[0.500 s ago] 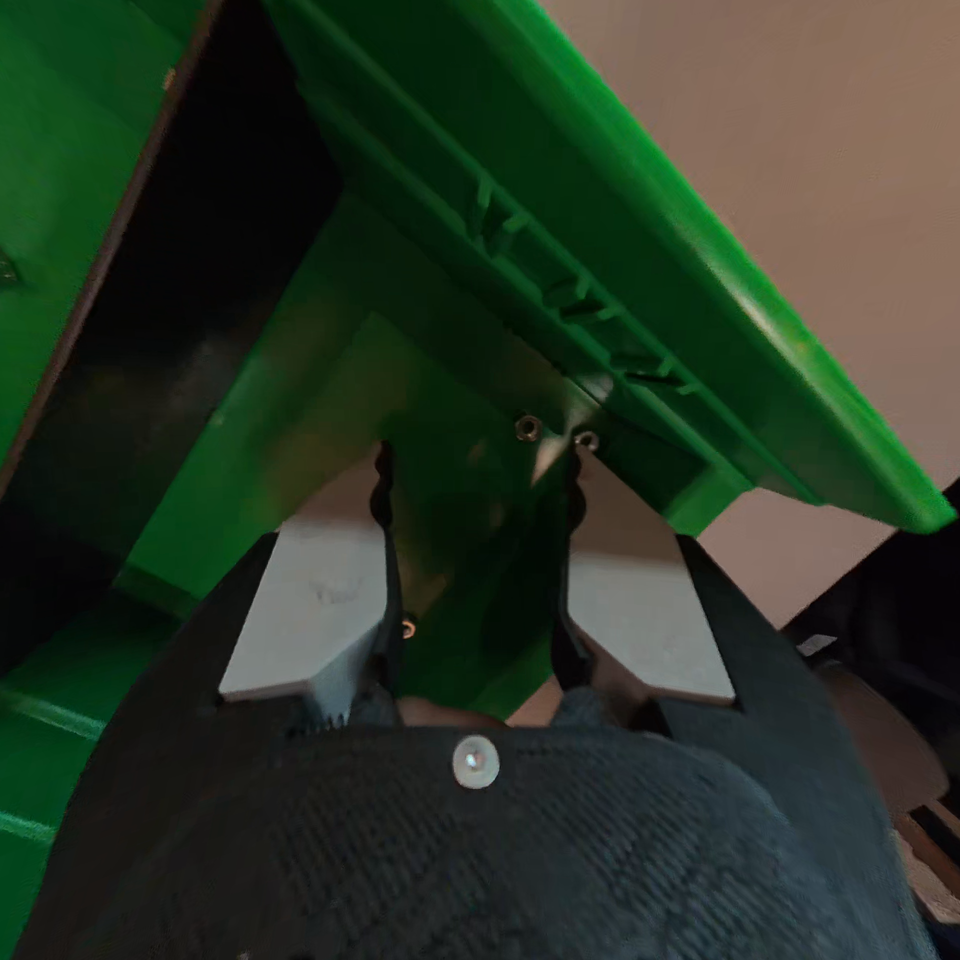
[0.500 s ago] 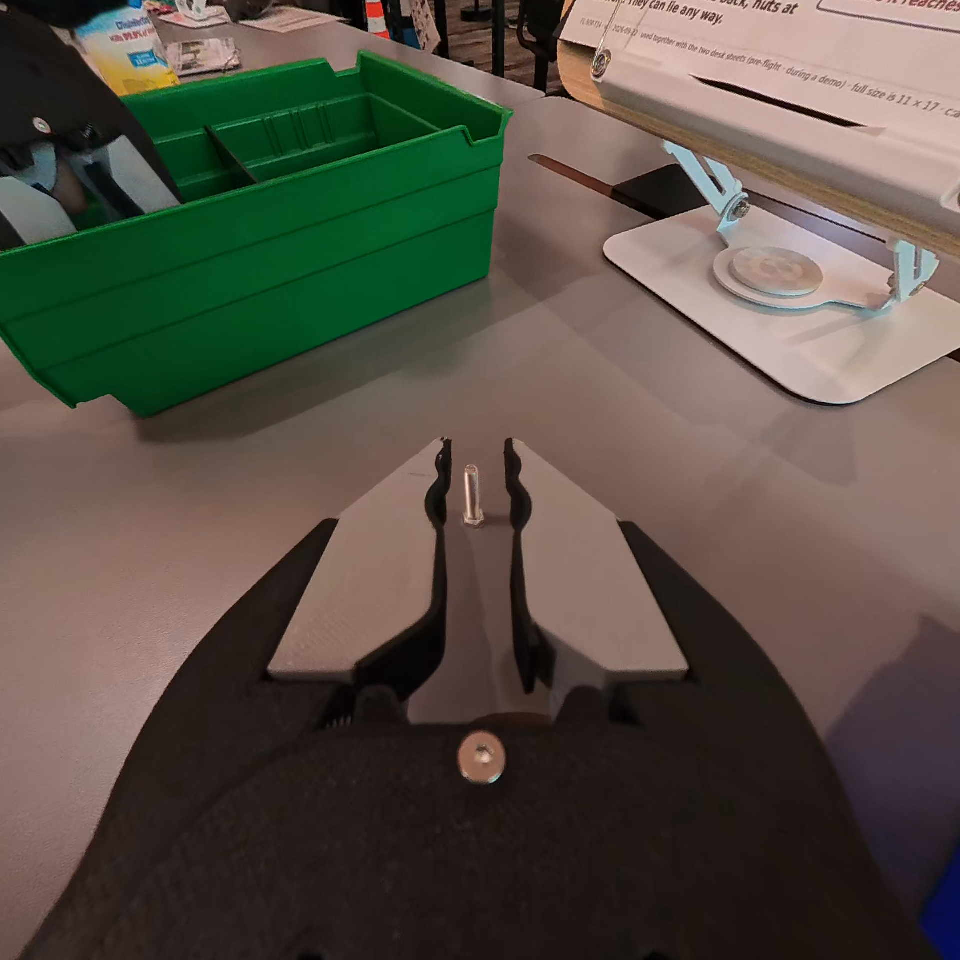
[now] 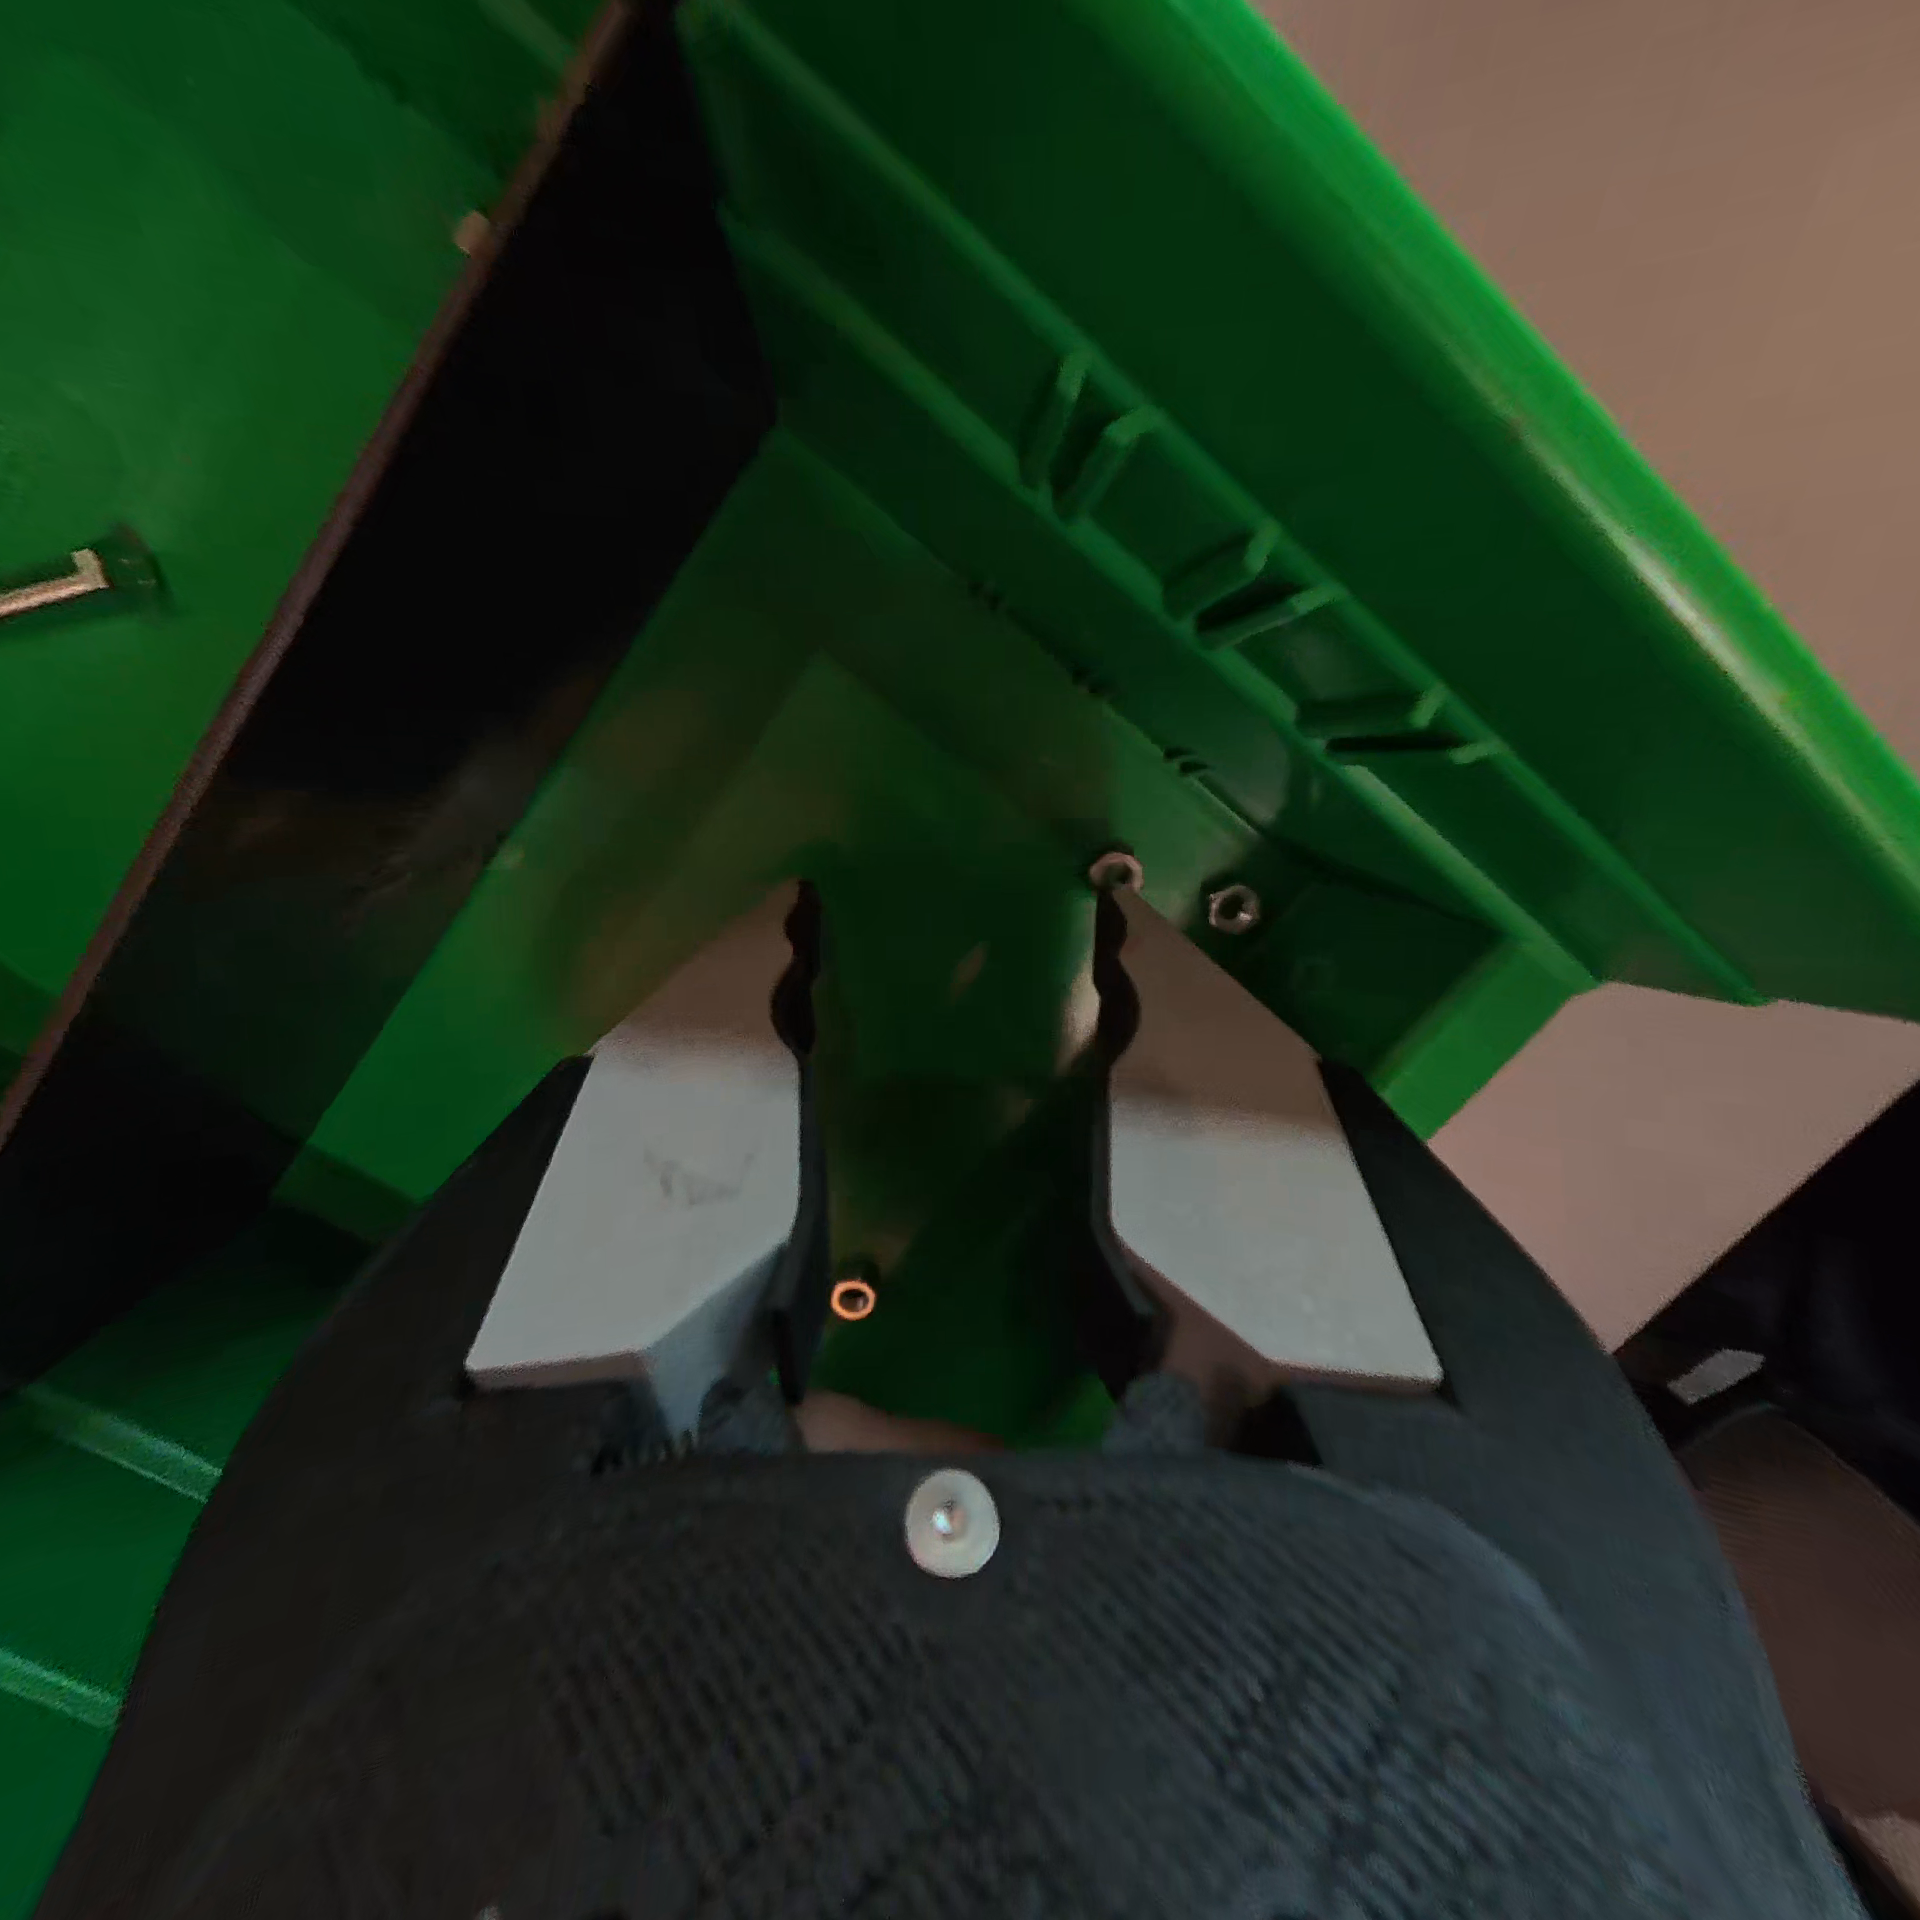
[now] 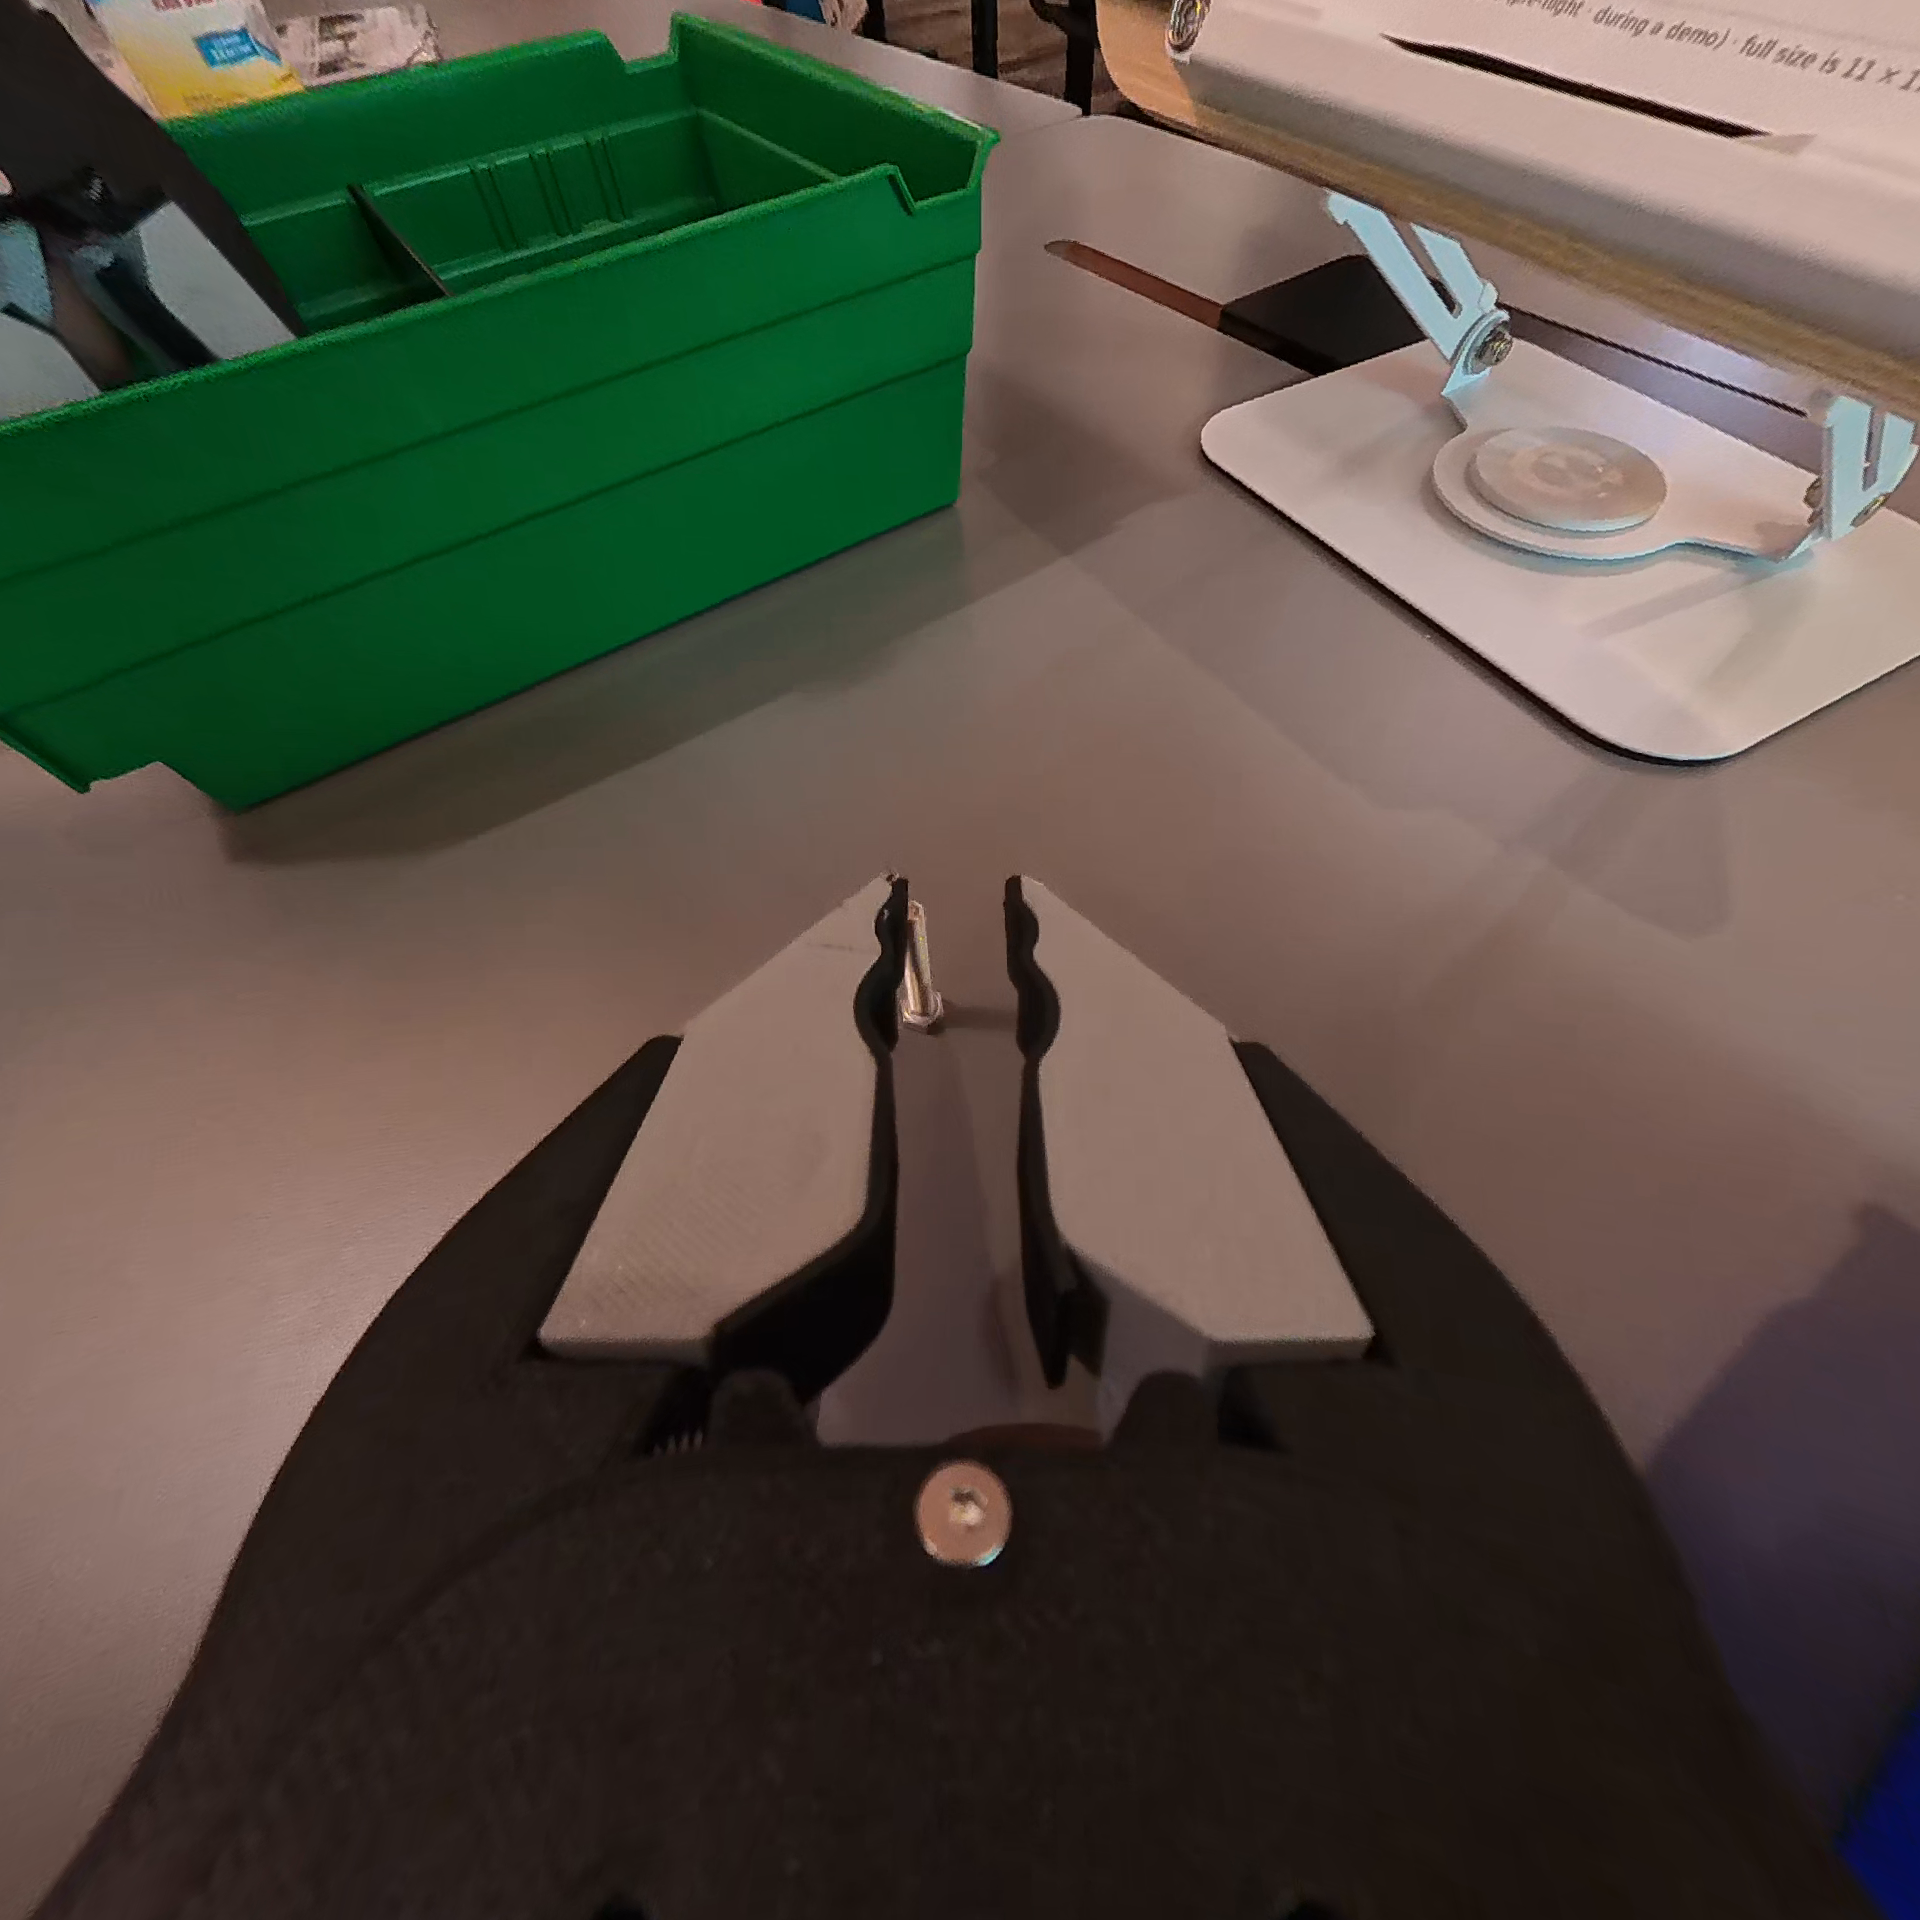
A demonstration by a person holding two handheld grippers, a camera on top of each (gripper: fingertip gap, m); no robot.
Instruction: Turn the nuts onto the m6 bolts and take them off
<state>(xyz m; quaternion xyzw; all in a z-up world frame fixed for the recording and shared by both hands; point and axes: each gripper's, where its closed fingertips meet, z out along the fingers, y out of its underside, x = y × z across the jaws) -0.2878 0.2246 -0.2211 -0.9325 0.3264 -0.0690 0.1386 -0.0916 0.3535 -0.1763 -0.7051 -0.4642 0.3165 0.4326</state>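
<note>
My left gripper (image 3: 951, 909) points down into the green bin (image 3: 1403, 436), jaws apart, a nut (image 3: 1114, 869) at its right fingertip. My right gripper (image 4: 951, 894) hovers spread around an upright silver bolt (image 4: 918, 977).

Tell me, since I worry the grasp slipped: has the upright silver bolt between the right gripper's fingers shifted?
Yes. The upright silver bolt now sits against the right gripper's left finger, no longer centred.

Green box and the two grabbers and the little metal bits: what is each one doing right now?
left gripper: open, empty, inside the bin.
right gripper: open, around the bolt, not clamped.
bolt: standing upright, head down on the table.
green bin: upright on the table, open top.
nuts: loose on the bin floor, near the corner.
</note>
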